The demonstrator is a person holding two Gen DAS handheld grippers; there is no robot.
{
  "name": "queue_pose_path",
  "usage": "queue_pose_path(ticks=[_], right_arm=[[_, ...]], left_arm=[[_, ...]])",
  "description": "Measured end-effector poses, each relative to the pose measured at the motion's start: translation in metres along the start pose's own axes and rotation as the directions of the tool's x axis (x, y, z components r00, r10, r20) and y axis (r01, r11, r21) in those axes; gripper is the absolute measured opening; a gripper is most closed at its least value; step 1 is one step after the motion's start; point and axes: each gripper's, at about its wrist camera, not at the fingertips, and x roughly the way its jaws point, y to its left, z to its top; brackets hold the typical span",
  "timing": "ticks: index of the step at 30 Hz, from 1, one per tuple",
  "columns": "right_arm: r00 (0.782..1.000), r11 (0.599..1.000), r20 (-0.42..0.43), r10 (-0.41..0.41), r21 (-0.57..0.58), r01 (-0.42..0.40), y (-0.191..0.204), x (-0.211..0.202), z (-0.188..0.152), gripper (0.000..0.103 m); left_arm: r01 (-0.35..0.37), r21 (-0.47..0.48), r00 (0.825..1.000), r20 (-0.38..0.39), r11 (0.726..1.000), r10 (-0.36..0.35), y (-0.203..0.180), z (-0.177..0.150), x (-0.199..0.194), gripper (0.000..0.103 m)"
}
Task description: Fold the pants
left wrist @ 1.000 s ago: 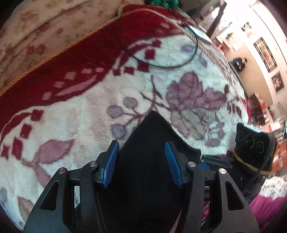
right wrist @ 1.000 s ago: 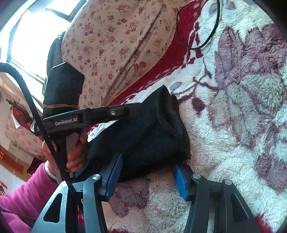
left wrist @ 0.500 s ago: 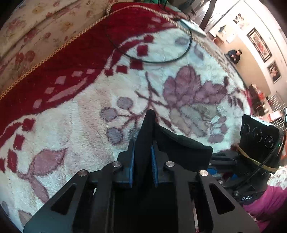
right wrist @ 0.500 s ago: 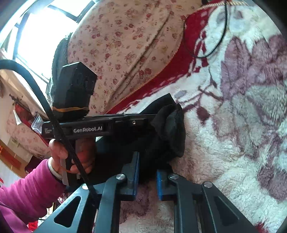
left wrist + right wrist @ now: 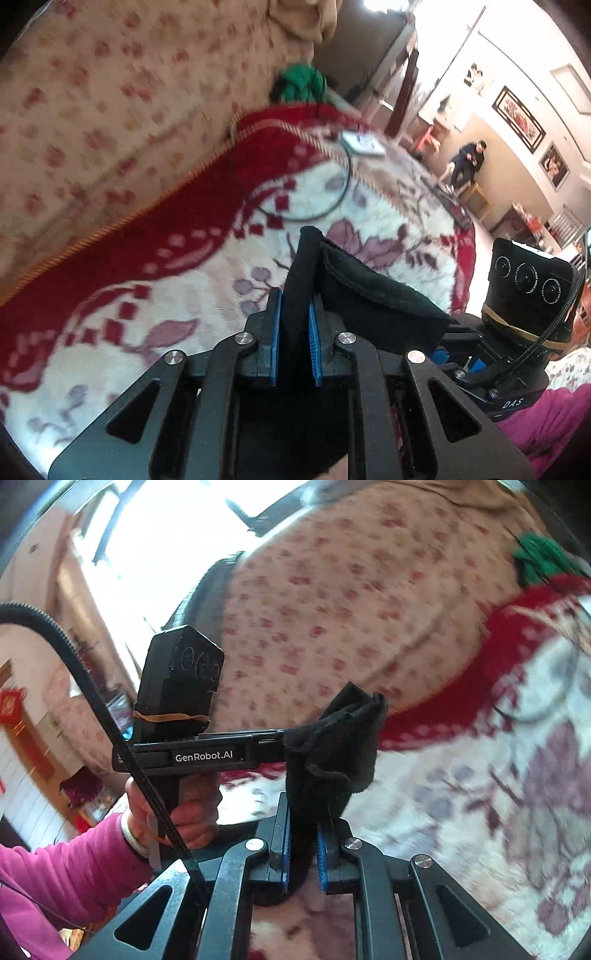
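The black knitted pants [image 5: 354, 295] are held above the thick white fleece blanket with red border and purple flowers [image 5: 177, 295], between the two grippers. The cloth looks soft and dense, with a slightly fuzzy surface and a stitched hem line along one edge.

In the left wrist view, the left gripper [image 5: 294, 332] has its blue ribbed pads [image 5: 275, 332] pressed on a thick fold of the pants, and this fold stands up from the jaws toward 12 o'clock. From there a wide band of the cloth goes toward 4 o'clock, to the right gripper [image 5: 458, 354], which shows there with its black camera block. The place where this band meets the right gripper is partly hidden.

In the right wrist view, the right gripper [image 5: 303, 849] is also closed on the pants [image 5: 332, 746]. Its blue pads [image 5: 322, 860] hold a narrow bunch of black cloth, which rises toward 12 o'clock and opens into a crumpled mass with a pointed corner at the top. The long black body of the left gripper [image 5: 207, 755] reaches this mass from 9 o'clock, and a hand in a pink sleeve [image 5: 177, 819] holds its handle.

Behind the blanket, at 11 o'clock, is a cream cover with small red flowers [image 5: 92, 110]. A thin black cable loop [image 5: 332, 199] lies on the blanket, and a green cloth bundle [image 5: 303, 83] is at the far end. The background is blurred.
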Motion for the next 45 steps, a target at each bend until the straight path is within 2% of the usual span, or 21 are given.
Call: queue_pose_path(ticks=[5, 10, 13, 16, 20, 22, 23, 24, 25, 26, 28, 29, 31, 33, 35, 36, 39, 42, 44, 45], right_arm=[[0.996, 0.991, -0.039, 0.081, -0.099, -0.085, 0.054, 0.020, 0.010, 0.011], [0.981, 0.972, -0.127, 0.145, -0.167, -0.165, 0.098, 0.055, 0.000, 0.011], [0.966, 0.959, -0.195, 0.172, -0.191, -0.209, 0.120, 0.082, -0.015, 0.011], [0.945, 0.946, -0.274, 0.181, -0.214, -0.243, 0.137, 0.114, -0.033, 0.011], [0.905, 0.929, -0.396, 0.157, -0.252, -0.272, 0.158, 0.157, -0.066, 0.012], [0.888, 0.921, -0.442, 0.130, -0.278, -0.273, 0.164, 0.177, -0.083, 0.017], [0.874, 0.925, -0.471, 0.122, -0.266, -0.272, 0.164, 0.187, -0.089, 0.020], [0.860, 0.931, -0.494, 0.126, -0.242, -0.275, 0.163, 0.196, -0.093, 0.029], [0.848, 0.937, -0.512, 0.138, -0.209, -0.279, 0.162, 0.201, -0.095, 0.031], [0.845, 0.940, -0.510, 0.164, -0.178, -0.290, 0.161, 0.200, -0.095, 0.034], [0.833, 0.929, -0.496, 0.245, -0.126, -0.348, 0.160, 0.186, -0.088, 0.034], [0.840, 0.929, -0.479, 0.253, -0.123, -0.350, 0.158, 0.178, -0.083, 0.034], [0.872, 0.938, -0.424, 0.245, -0.125, -0.324, 0.148, 0.152, -0.066, 0.035], [0.907, 0.956, -0.370, 0.202, -0.126, -0.265, 0.131, 0.129, -0.051, 0.043], [0.936, 0.976, -0.320, 0.143, -0.109, -0.186, 0.105, 0.112, -0.037, 0.046], [0.944, 0.984, -0.308, 0.120, -0.088, -0.154, 0.092, 0.106, -0.033, 0.047], [0.954, 0.998, -0.292, 0.061, 0.015, -0.059, 0.050, 0.107, -0.025, 0.047], [0.944, 0.995, -0.326, 0.059, 0.098, -0.028, 0.022, 0.120, -0.025, 0.047], [0.936, 0.988, -0.336, 0.106, 0.140, -0.061, 0.013, 0.136, -0.026, 0.051], [0.932, 0.987, -0.344, 0.113, 0.147, -0.066, 0.011, 0.141, -0.026, 0.052]], left_arm=[[-0.026, -0.047, 0.997, 0.077, 0.999, 0.030, 0.014, -0.022, -0.060, 0.011], [-0.066, -0.143, 0.988, 0.129, 0.988, 0.084, 0.043, -0.066, -0.112, 0.010], [-0.102, -0.226, 0.981, 0.138, 0.969, 0.136, 0.068, -0.100, -0.136, 0.010], [-0.152, -0.325, 0.972, 0.123, 0.934, 0.201, 0.094, -0.140, -0.151, 0.010], [-0.237, -0.454, 0.949, 0.083, 0.859, 0.305, 0.126, -0.194, -0.168, 0.010], [-0.257, -0.516, 0.937, 0.074, 0.817, 0.341, 0.137, -0.218, -0.179, 0.010], [-0.257, -0.536, 0.933, 0.079, 0.804, 0.350, 0.140, -0.227, -0.186, 0.010], [-0.261, -0.555, 0.927, 0.084, 0.790, 0.366, 0.141, -0.234, -0.192, 0.010], [-0.272, -0.566, 0.918, 0.090, 0.778, 0.386, 0.141, -0.239, -0.199, 0.011], [-0.284, -0.571, 0.909, 0.095, 0.771, 0.405, 0.138, -0.243, -0.206, 0.014], [-0.276, -0.574, 0.906, 0.114, 0.771, 0.409, 0.130, -0.244, -0.214, 0.030], [-0.264, -0.570, 0.907, 0.128, 0.778, 0.402, 0.123, -0.243, -0.216, 0.034], [-0.269, -0.549, 0.905, 0.137, 0.791, 0.403, 0.112, -0.238, -0.215, 0.042], [-0.276, -0.526, 0.907, 0.135, 0.804, 0.399, 0.098, -0.233, -0.207, 0.049], [-0.264, -0.521, 0.916, 0.128, 0.811, 0.381, 0.089, -0.232, -0.199, 0.049], [-0.261, -0.521, 0.920, 0.122, 0.813, 0.373, 0.086, -0.231, -0.194, 0.049], [-0.268, -0.512, 0.927, 0.093, 0.816, 0.363, 0.074, -0.226, -0.172, 0.049], [-0.270, -0.513, 0.930, 0.080, 0.815, 0.359, 0.066, -0.223, -0.159, 0.049], [-0.295, -0.522, 0.922, 0.062, 0.800, 0.381, 0.065, -0.222, -0.152, 0.049], [-0.341, -0.531, 0.905, 0.040, 0.776, 0.425, 0.065, -0.223, -0.148, 0.049]])
